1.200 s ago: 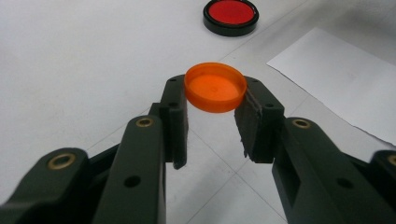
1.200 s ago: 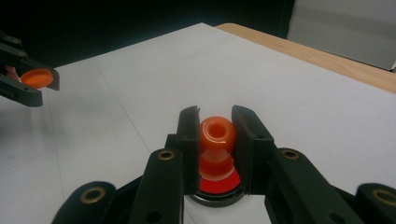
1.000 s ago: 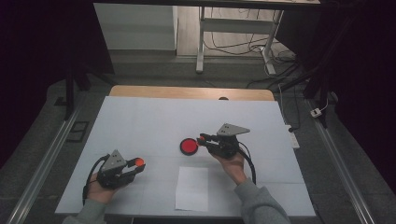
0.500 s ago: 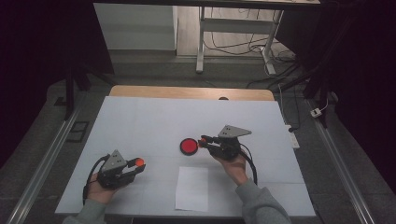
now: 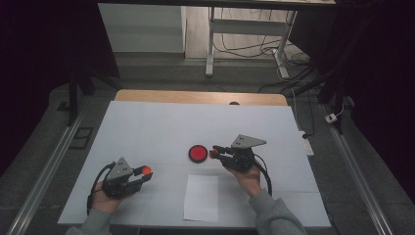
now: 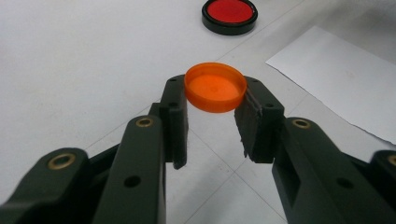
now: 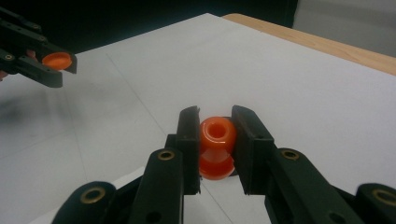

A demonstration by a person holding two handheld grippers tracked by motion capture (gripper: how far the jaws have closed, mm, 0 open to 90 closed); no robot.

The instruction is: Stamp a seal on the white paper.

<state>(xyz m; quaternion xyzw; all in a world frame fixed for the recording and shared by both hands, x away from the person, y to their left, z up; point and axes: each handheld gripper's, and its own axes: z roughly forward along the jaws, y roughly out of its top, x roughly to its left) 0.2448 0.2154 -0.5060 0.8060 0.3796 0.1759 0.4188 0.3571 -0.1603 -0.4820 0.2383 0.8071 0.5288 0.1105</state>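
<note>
My left gripper (image 5: 142, 174) sits near the table's front left and is shut on a flat orange cap (image 6: 215, 87), whose rim is pinched between the two pads. My right gripper (image 5: 214, 153) is at mid-table, shut on a small orange spool-shaped piece (image 7: 216, 144) with a round hole in its top end. A red disc with a black rim (image 5: 198, 153) lies flat on the white table just left of the right gripper's tips, and it lies far ahead (image 6: 229, 11) in the left gripper view. The right gripper view has the left gripper (image 7: 58, 65) with its cap (image 7: 56, 59) at upper left.
A white sheet of paper (image 5: 201, 197) lies near the front edge between the two hands. The white table cover (image 5: 161, 127) ends at a wooden strip (image 5: 195, 97) at the far edge. Metal rails run along both sides.
The right gripper has drifted slightly toward the near edge with the orange piece still in it. The left gripper has stayed still.
</note>
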